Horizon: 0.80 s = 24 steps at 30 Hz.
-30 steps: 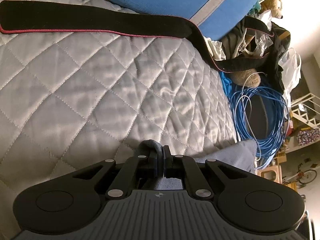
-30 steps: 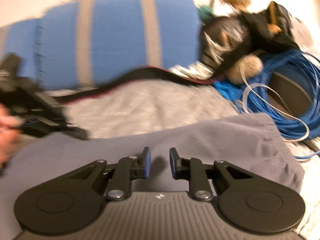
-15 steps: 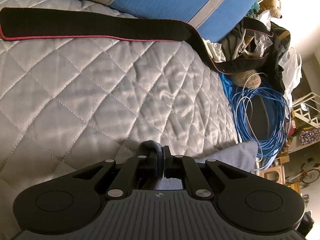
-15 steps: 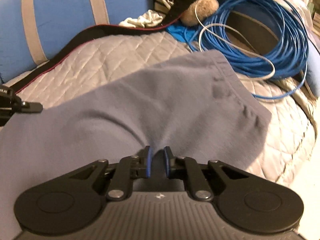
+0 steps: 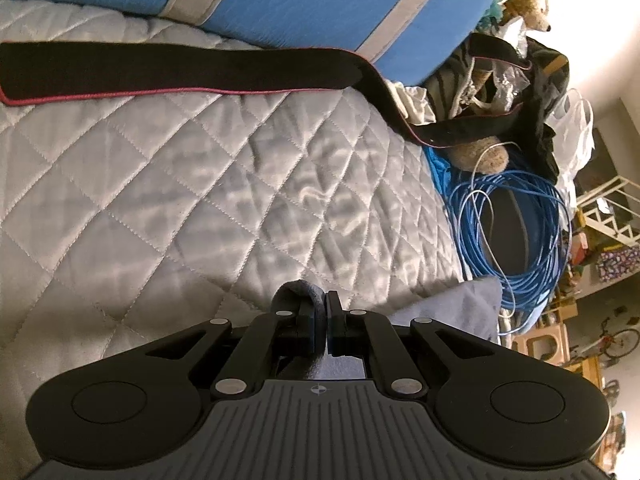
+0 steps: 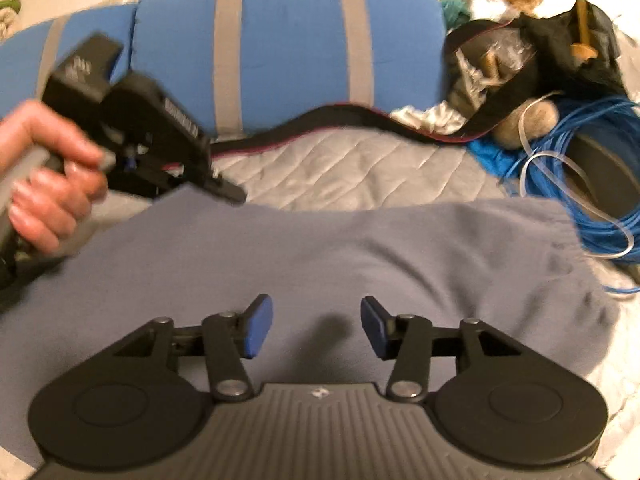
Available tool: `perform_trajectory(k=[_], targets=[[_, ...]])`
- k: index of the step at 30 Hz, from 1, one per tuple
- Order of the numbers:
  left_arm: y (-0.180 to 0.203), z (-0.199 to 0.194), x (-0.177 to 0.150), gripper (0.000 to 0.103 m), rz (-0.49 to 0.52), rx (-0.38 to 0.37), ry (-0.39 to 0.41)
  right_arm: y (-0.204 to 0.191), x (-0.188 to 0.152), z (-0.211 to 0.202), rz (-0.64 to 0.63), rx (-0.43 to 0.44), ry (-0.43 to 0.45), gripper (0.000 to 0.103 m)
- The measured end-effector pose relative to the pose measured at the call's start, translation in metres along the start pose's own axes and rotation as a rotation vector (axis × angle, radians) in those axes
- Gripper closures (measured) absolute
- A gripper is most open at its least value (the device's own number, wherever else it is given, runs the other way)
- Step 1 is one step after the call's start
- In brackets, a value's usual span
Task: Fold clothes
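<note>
Grey-blue garment (image 6: 320, 256): soft, matte, fleece-like cloth, spread across the near part of the quilted bed (image 5: 192, 208), one long edge running roughly straight from left to right, the right end puckered into small gathers near the mattress edge. Surface mostly smooth, with one shallow swell near the middle.

Left gripper (image 5: 325, 322): jaws nearly together, pinching a rolled fold of the same grey-blue cloth, which bulges up over the left finger. Seen from the right wrist view as a black tool (image 6: 160, 136) in a hand (image 6: 48, 184) at the garment's far left corner, blurred.

Right gripper (image 6: 317, 326): jaws opening, standing apart just above the middle of the garment, blue pads (image 6: 258, 326) clear of the cloth, nothing between them. Cast shadow on the cloth between the fingers.

Background, on the bed beyond the garment: black strap with red edging (image 5: 180, 72) lying along a blue cushion with grey stripes (image 5: 300, 0). To the right: coil of blue cable (image 5: 516, 240), just beside the garment's gathered end; a white cord looping over the coil; a heap of dark cloth and plush toys (image 5: 512, 80) behind.
</note>
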State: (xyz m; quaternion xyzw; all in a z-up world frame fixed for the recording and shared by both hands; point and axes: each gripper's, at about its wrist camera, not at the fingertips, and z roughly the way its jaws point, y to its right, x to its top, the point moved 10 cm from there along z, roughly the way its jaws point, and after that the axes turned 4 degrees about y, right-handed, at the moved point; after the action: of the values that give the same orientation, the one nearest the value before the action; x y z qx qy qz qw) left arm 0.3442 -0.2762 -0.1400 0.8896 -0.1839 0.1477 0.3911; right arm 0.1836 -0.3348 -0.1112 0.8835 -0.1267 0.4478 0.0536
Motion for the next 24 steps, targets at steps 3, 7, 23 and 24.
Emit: perform_trajectory(k=[3,7,23,24], targets=[[0.002,-0.002,0.001,0.098,0.005,-0.006,0.001,-0.001,-0.016,0.007,-0.018,0.009,-0.090,0.052],[0.002,-0.002,0.002,0.098,0.012,-0.003,0.001,0.001,-0.027,-0.006,-0.053,-0.015,-0.157,0.062],[0.001,-0.003,-0.001,0.098,0.006,-0.001,0.004,0.035,0.011,0.014,0.033,-0.084,-0.065,0.095],[0.001,-0.003,-0.001,0.098,0.006,0.000,0.004,0.036,0.007,0.021,0.036,-0.078,-0.094,0.096]])
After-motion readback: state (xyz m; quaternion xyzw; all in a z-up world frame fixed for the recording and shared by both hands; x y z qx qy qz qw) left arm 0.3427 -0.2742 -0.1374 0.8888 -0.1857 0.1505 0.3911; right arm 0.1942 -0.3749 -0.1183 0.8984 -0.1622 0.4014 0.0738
